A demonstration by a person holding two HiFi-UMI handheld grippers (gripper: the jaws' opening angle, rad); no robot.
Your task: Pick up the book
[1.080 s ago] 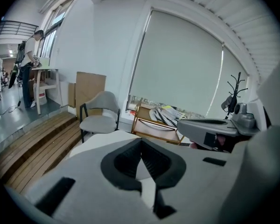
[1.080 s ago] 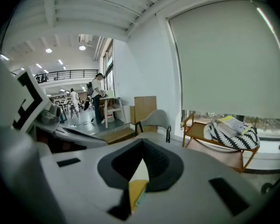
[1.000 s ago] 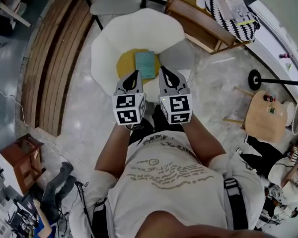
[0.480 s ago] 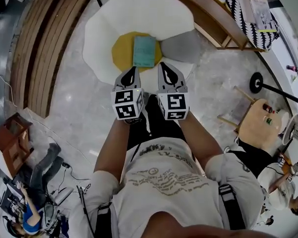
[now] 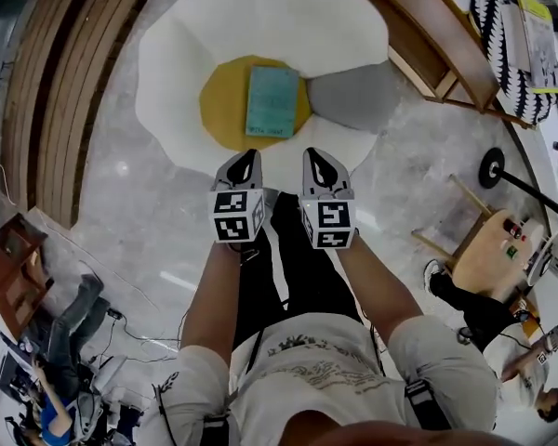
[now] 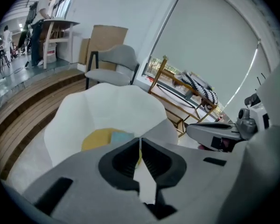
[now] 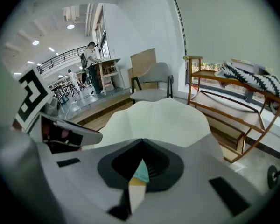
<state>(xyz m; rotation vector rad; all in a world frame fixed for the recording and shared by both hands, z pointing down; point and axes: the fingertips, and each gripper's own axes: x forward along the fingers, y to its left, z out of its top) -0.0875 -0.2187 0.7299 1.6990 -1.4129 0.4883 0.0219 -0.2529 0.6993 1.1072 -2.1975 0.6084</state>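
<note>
A pale marbled floor (image 5: 121, 184) carries a white, petal-shaped chair (image 5: 260, 17) with a round yellow cushion (image 5: 221, 110) on its seat. The left tool (image 5: 247, 154) and the right tool (image 5: 319, 154) hang side by side, and in the head view their tips show against the chair's front edge. Each has its jaws pressed together with nothing between them. The teal book (image 5: 272, 101) lies flat on the yellow cushion, ahead of both tools and apart from each. A grey cushion (image 5: 349, 96) sits ahead of the right tool.
</note>
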